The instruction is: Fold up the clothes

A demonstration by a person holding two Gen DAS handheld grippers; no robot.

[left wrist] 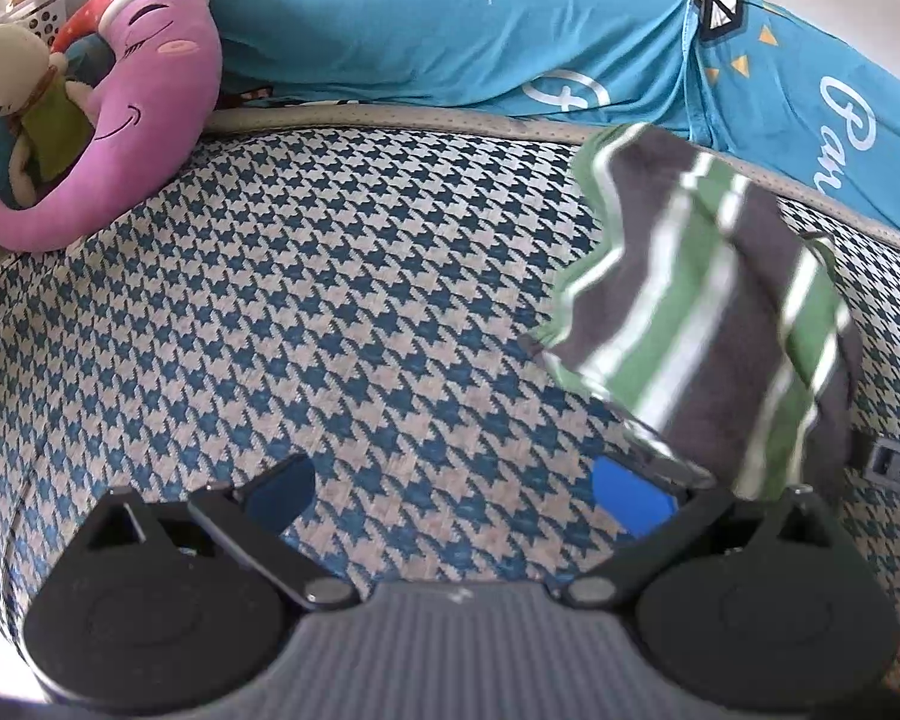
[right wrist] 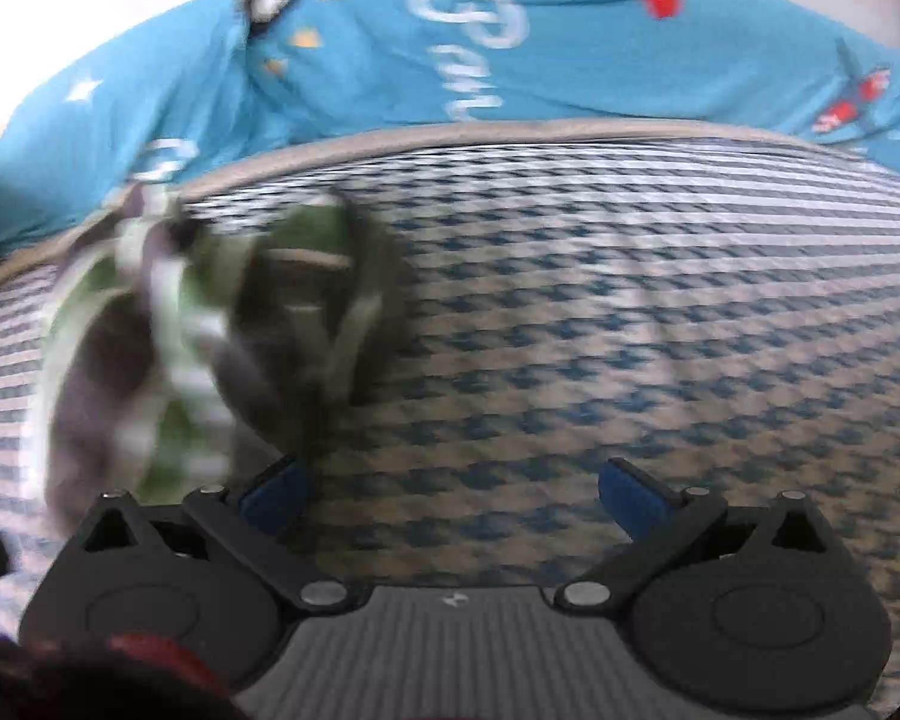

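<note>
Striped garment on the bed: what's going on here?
A person is working with two handheld claws over a bed with a houndstooth cover, on a clothes-folding job. The left claw and the right claw are both open, with nothing between their fingers. The green, grey and white striped garment sits bunched and blurred between the two views, at the right of the left view and the left of the right one. It is not folded. Plush toys and a blue quilt line the far edge.

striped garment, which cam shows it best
The left wrist view: the striped garment shows clear green, grey and white stripes, only slightly blurred. In the right wrist view it is a motion-smeared bundle at the left, with stripes hardly readable.
</note>
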